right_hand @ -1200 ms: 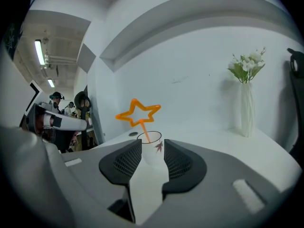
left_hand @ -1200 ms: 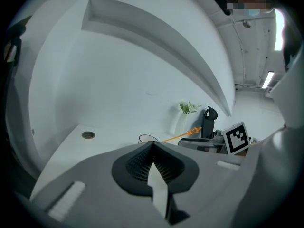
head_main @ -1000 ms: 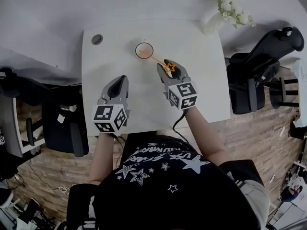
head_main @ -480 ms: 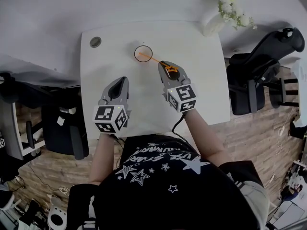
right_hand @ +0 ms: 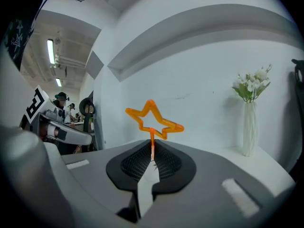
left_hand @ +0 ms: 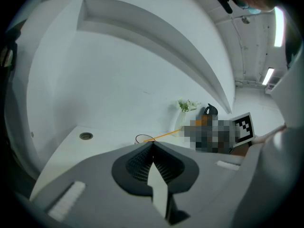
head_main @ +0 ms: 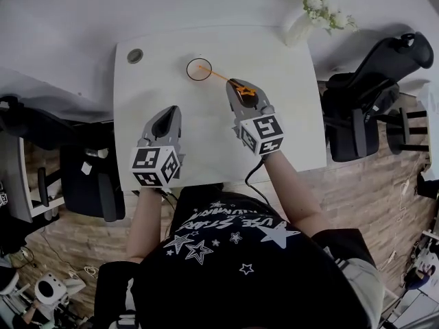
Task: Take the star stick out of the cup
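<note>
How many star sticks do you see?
1. The star stick is in the right gripper, whose jaws have just closed on it; its far end reaches the cup. None seems hidden.

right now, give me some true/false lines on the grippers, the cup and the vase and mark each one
1. The right gripper grips the star stick just below the star. True; its jaws have just been closing, and the stick is pinched between them.
2. The left gripper holds the cup. False: its jaws are together on nothing, and the cup stands apart, further up the table.
3. A vase of white flowers stands at the table's far right corner. True.
4. The cup lies on its side. False: it stands upright, mouth up, with the stick's lower end at its mouth.
</note>
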### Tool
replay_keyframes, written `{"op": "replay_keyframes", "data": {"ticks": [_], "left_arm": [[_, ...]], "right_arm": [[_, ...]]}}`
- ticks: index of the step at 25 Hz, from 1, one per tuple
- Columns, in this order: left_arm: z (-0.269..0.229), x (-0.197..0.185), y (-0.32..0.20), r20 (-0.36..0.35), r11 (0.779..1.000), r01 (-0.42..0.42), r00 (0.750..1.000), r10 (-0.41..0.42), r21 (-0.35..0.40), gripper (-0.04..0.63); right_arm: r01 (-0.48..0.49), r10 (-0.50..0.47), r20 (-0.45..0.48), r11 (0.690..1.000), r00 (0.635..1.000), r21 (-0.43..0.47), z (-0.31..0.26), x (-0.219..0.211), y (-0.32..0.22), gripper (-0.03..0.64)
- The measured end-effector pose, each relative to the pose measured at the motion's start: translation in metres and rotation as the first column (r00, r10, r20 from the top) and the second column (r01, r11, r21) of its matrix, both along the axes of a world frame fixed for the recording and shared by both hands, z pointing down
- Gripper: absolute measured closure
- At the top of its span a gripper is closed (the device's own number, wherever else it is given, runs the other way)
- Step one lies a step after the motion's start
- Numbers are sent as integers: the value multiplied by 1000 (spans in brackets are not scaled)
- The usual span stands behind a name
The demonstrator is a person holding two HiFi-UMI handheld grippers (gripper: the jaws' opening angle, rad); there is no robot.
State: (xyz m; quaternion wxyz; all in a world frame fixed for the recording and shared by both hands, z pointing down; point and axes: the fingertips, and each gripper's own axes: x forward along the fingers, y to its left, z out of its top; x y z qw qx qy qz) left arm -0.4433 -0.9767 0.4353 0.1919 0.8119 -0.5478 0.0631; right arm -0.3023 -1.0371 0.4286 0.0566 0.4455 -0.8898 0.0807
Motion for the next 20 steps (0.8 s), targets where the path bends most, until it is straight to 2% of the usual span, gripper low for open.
{"op": "replay_keyframes", "data": {"ticks": [9,20], "left_arm": [[-28,21,51,11,998,28,1000,-29,52,592],[-39,63,137,12,996,14,1000,-15,91,592]], "right_arm": [[12,-14,33,996,999,84,-47,30,47,583],[-8,3,47,994,999,111,-59,79,137,583]]}}
